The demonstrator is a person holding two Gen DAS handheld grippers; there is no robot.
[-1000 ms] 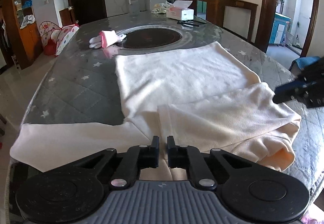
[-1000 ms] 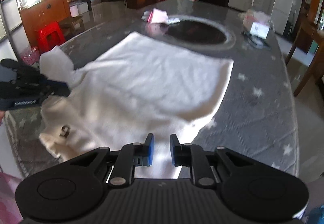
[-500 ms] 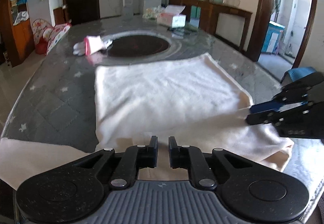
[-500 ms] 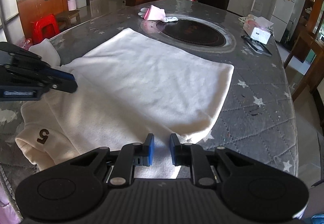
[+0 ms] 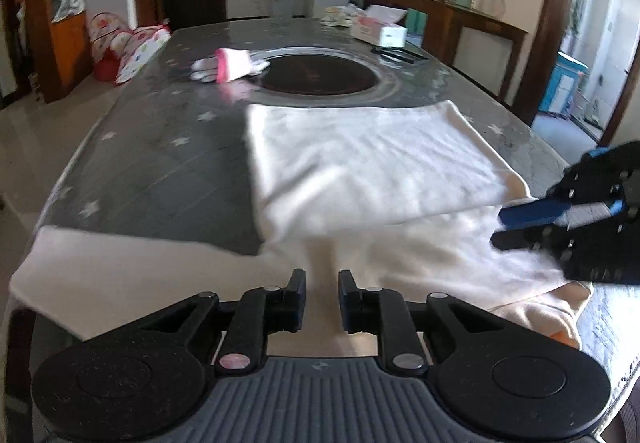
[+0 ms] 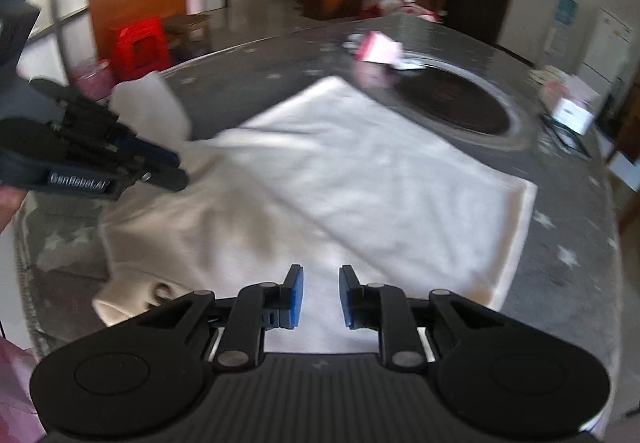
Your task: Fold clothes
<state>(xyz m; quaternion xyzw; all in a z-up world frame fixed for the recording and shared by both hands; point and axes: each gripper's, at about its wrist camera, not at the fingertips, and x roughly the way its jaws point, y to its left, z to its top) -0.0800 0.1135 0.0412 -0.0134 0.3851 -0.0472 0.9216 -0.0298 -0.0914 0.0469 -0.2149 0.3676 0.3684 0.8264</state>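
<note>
A cream garment (image 5: pixel 360 163) lies spread on the grey star-print table (image 5: pixel 160 163), its lower part folded over itself. One sleeve (image 5: pixel 100 263) stretches toward the table's left edge. My left gripper (image 5: pixel 322 275) hovers over the near hem; its jaws are opening and nothing is between the pads. In the right wrist view the same garment (image 6: pixel 340 171) fills the middle and the sleeve (image 6: pixel 156 103) lies far left. My right gripper (image 6: pixel 320 271) is over the hem, its jaws opening with nothing between them. Each gripper shows in the other's view: the right gripper (image 5: pixel 498 227), the left gripper (image 6: pixel 180 169).
A dark round inset (image 5: pixel 316 75) sits in the middle of the table. Pink and white gloves (image 5: pixel 228 65) lie beside it and a tissue box (image 5: pixel 380 33) stands at the far end. A red stool (image 6: pixel 138 47) stands on the floor past the table's edge.
Both pairs of jaws have parted a little. Both grippers have shifted sideways over the garment's near end, and the views are blurred by the motion.
</note>
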